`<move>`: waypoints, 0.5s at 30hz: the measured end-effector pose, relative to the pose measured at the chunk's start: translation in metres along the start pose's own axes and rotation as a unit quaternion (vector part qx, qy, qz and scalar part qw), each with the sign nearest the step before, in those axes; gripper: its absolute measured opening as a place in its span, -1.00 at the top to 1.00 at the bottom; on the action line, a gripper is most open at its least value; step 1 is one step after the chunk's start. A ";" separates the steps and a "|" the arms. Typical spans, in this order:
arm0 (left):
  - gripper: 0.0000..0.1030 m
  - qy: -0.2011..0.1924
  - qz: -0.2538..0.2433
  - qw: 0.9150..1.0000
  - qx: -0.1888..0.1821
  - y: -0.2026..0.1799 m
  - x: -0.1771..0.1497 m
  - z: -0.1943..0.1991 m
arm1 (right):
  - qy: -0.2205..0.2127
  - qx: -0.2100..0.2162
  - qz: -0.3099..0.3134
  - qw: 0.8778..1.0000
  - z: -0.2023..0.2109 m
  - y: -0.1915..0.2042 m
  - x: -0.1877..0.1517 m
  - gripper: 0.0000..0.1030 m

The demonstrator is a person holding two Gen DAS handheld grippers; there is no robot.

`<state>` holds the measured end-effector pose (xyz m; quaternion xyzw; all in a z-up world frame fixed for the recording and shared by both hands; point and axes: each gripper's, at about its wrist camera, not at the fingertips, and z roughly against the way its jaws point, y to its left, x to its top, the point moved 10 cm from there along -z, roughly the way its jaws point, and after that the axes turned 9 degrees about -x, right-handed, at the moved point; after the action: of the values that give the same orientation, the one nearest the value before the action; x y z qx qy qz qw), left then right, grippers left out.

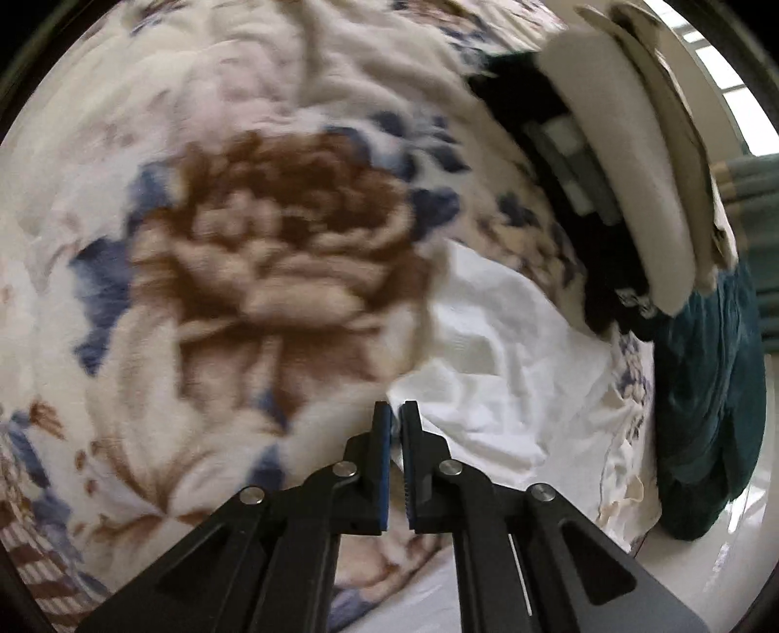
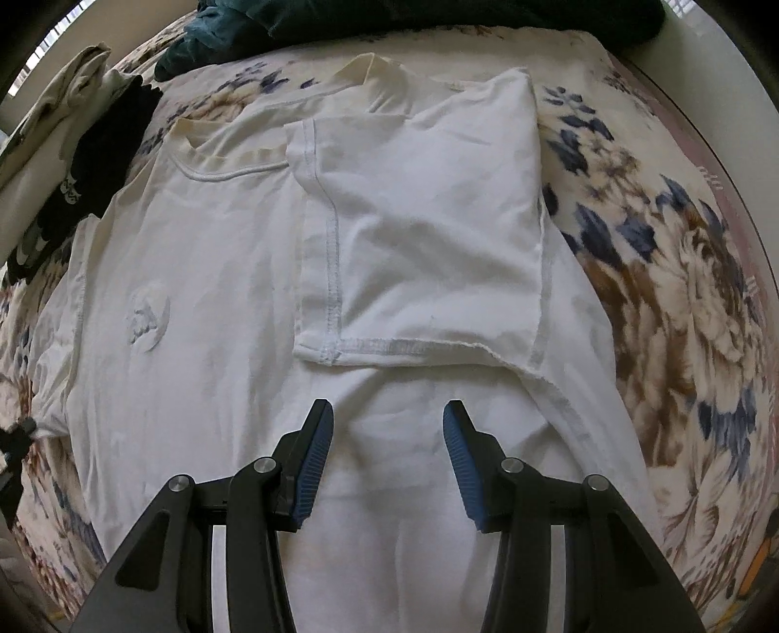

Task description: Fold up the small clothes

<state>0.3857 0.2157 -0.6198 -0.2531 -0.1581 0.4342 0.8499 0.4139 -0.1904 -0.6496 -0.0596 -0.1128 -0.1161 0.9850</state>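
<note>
A white T-shirt (image 2: 209, 272) lies flat on a floral blanket (image 2: 681, 302). Its right sleeve (image 2: 428, 233) is folded in over the chest. My right gripper (image 2: 388, 428) is open and empty, just above the shirt's lower middle. My left gripper (image 1: 395, 414) has its jaws nearly together with nothing between them, over the blanket (image 1: 219, 243) at the edge of the white shirt (image 1: 501, 350). The left wrist view is blurred.
A stack of folded clothes, cream (image 1: 628, 160) and black (image 1: 535, 112), sits at the shirt's far left side; it also shows in the right wrist view (image 2: 83, 146). Dark teal fabric (image 1: 711, 399) lies beyond the collar (image 2: 438, 14).
</note>
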 end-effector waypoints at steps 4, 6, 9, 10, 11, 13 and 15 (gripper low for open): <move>0.68 0.026 0.098 0.993 -0.054 0.025 -0.021 -0.001 | 0.008 0.007 -0.010 1.000 0.001 -0.003 -0.001 0.04; 0.08 0.035 0.153 0.982 -0.103 0.024 -0.035 -0.008 | 0.008 0.008 -0.011 1.000 0.005 -0.006 -0.004 0.04; -0.16 0.023 0.181 0.973 -0.143 0.015 -0.042 -0.020 | 0.003 0.004 -0.005 1.000 0.007 -0.005 -0.001 0.04; -0.16 0.018 0.175 0.973 -0.151 0.009 -0.040 -0.025 | 0.003 0.001 -0.002 1.000 0.007 -0.006 -0.001 0.04; -0.16 0.012 0.164 0.975 -0.148 0.005 -0.038 -0.030 | 0.003 -0.001 -0.001 1.000 0.007 -0.007 -0.002 0.04; -0.03 -0.013 0.143 0.981 -0.127 -0.003 -0.031 -0.036 | 0.004 -0.006 -0.001 1.000 0.005 -0.007 0.000 0.04; 0.90 -0.052 0.098 0.988 -0.104 -0.018 -0.018 -0.035 | 0.007 -0.013 -0.004 1.000 0.004 -0.011 0.000 0.04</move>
<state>0.4042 0.1823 -0.6395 -0.3319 -0.2210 0.5094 0.7626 0.4102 -0.2003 -0.6453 -0.0712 -0.1045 -0.1217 0.9845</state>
